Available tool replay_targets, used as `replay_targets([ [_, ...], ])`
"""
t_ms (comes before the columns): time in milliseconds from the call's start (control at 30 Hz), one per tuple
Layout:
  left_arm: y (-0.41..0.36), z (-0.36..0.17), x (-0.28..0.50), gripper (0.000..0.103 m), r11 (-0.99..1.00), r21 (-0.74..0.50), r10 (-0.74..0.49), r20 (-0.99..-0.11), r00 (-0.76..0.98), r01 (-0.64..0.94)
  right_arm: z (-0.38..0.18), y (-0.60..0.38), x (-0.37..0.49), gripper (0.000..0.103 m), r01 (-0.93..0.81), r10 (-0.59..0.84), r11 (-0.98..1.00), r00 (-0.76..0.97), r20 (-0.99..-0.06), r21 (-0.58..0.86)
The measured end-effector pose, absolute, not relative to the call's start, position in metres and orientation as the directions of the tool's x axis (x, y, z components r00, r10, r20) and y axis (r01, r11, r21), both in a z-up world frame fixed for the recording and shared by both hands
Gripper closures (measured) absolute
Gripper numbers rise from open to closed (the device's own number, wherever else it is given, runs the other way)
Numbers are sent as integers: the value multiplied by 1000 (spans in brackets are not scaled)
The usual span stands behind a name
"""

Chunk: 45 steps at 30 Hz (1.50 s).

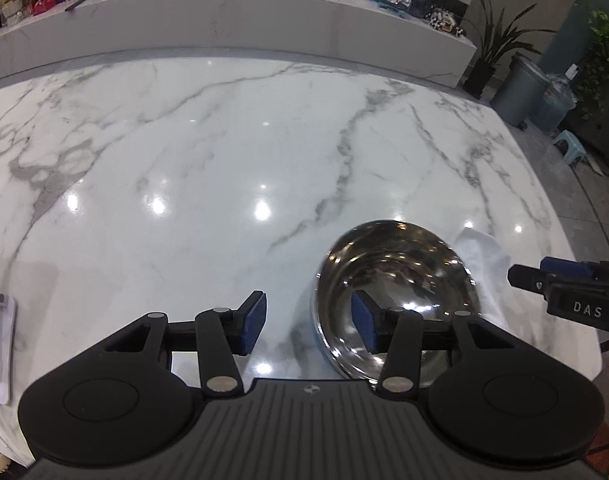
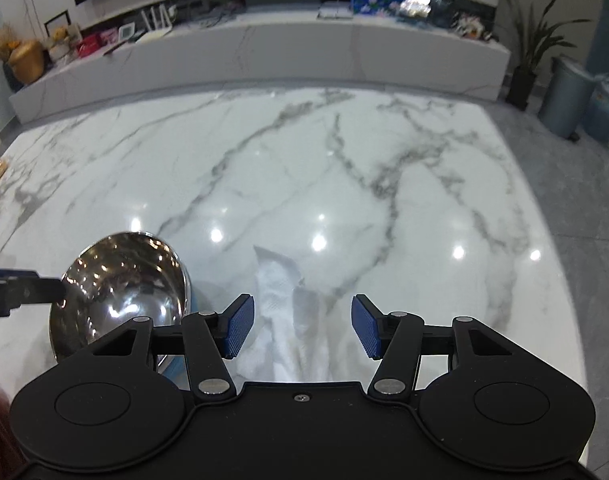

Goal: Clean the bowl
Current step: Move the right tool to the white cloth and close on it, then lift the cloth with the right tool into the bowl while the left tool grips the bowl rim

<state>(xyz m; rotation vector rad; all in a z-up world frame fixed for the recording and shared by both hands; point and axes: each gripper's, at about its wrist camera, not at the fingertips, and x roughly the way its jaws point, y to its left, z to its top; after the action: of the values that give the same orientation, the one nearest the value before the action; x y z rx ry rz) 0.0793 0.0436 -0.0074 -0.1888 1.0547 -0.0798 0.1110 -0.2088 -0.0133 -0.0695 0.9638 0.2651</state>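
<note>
Steel bowl (image 1: 394,300) sits upright on the marble table (image 1: 224,152), near its front edge. White cloth (image 2: 288,312) lies crumpled just right of the bowl, touching or nearly so.

Left gripper (image 1: 310,326): fingers spread, straddling the bowl's left rim, one pad inside, nothing pinched. Right gripper (image 2: 303,326): fingers spread above the cloth, empty.

Judgement: bowl looks thin, rigid, light, and slick; it may slide on polished marble. Best hold is the rim wall. Cloth is soft and limp; pinch a raised fold.
</note>
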Motion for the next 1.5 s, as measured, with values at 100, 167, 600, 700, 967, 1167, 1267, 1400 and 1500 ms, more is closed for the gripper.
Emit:
replay_targets([
  [100, 43, -12, 83, 58, 976, -217, -182, -861, 475, -21, -20, -206, 115, 52, -268, 188, 962, 519, -834, 49],
  [167, 41, -14, 85, 58, 977, -214, -182, -866, 465, -16, -24, -205, 119, 59, -279, 196, 958, 499, -844, 58],
  [600, 39, -23, 85, 58, 979, -202, -182, -887, 424, -2, -50, -189, 126, 91, -318, 166, 948, 397, -903, 34],
  [700, 39, -23, 84, 59, 980, -199, -181, -887, 424, 2, -43, -191, 127, 91, -314, 173, 949, 404, -898, 42],
  [967, 39, -24, 81, 64, 979, -205, -189, -888, 419, 8, 9, -180, 120, 91, -373, 265, 924, 458, -849, 88],
  [1167, 38, -24, 80, 74, 979, -204, -194, -891, 410, 20, 30, -160, 117, 91, -445, 359, 882, 423, -832, 155],
  [1267, 37, -26, 80, 80, 979, -202, -197, -895, 399, 29, 30, -149, 116, 91, -476, 368, 866, 396, -841, 154],
  [1400, 36, -28, 80, 85, 978, -207, -206, -896, 394, 40, 22, -137, 116, 91, -506, 373, 847, 343, -862, 165],
  [1500, 35, -28, 80, 87, 978, -204, -206, -896, 394, 47, 12, -130, 118, 91, -518, 377, 836, 303, -875, 181],
])
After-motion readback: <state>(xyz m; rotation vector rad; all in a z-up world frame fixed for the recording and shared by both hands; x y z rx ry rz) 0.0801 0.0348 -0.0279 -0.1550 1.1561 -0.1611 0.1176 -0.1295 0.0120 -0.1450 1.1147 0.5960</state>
